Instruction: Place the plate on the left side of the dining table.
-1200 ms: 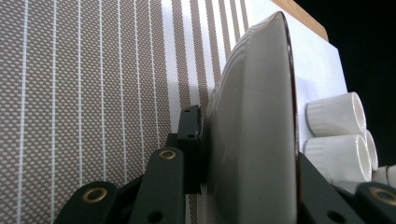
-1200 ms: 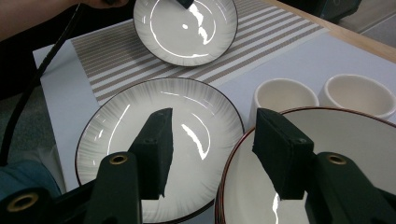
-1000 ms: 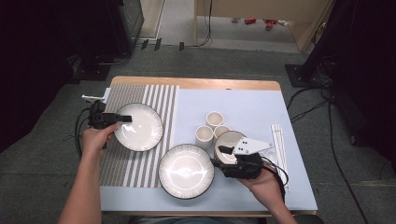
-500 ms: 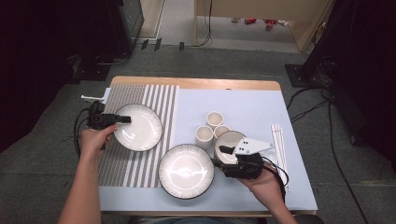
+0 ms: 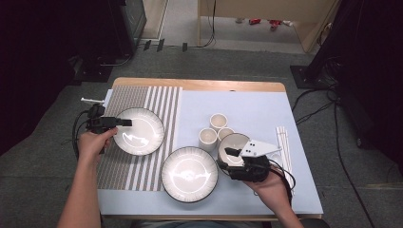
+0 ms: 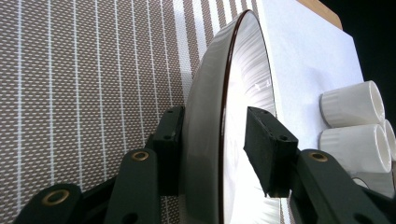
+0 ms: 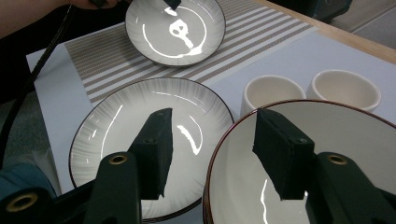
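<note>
Wood table (image 5: 199,85) w/ blue sheet, striped mat, grey floor, L fingers loosening off plate (image 5: 139,131), R fingers straddling bowl (image 5: 233,145) rim

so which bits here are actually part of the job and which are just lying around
In hand:
- dark-rimmed white plate on the striped mat, rim between the left gripper jaws, which have just been opening
- dark-rimmed white bowl at the right gripper

Lying about:
- second plate
- three cream cups
- chopsticks
</note>
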The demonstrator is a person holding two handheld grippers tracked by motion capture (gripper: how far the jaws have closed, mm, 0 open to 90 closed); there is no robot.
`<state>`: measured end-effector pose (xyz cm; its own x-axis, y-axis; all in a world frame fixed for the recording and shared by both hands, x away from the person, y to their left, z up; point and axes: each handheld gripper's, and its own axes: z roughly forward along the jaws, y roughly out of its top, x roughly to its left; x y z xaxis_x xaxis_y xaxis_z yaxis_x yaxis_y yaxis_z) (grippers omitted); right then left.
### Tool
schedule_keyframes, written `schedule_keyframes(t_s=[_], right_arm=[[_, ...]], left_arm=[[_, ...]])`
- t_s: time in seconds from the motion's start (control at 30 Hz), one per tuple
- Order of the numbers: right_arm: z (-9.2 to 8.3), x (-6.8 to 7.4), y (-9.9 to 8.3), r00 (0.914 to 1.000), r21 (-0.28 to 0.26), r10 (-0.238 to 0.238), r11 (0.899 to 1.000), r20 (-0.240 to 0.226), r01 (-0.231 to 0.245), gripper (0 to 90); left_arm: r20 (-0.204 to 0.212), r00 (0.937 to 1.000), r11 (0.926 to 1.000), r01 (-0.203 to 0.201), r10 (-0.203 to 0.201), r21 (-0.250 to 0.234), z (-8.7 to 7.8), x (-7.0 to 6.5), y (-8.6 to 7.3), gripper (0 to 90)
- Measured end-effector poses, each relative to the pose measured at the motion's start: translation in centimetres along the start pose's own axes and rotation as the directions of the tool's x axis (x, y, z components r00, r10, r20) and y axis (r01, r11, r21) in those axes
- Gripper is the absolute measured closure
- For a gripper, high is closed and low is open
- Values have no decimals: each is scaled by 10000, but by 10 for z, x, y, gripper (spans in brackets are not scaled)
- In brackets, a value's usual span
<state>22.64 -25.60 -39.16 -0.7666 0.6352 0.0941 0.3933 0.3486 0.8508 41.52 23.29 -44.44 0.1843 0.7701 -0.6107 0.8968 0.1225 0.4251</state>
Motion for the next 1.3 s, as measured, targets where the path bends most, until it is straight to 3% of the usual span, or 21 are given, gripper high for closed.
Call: schedule_keyframes(t_s=[0.27,0.53,1.3], right_arm=[[1,1,0,10000,-4,-32,10000,-2,32,470],[0,0,0,10000,-21,-9,10000,4,9,470],[3,2,0,10000,-13,16,10000,-93,-16,468]], left_arm=[[-59,9999,9997,87,-88,-233,-6,4,-1,539],[-442,9989,9999,-124,124,-5,-5,4,-2,542],[-835,9954,9988,-464,473,131,-1,8,-5,570]])
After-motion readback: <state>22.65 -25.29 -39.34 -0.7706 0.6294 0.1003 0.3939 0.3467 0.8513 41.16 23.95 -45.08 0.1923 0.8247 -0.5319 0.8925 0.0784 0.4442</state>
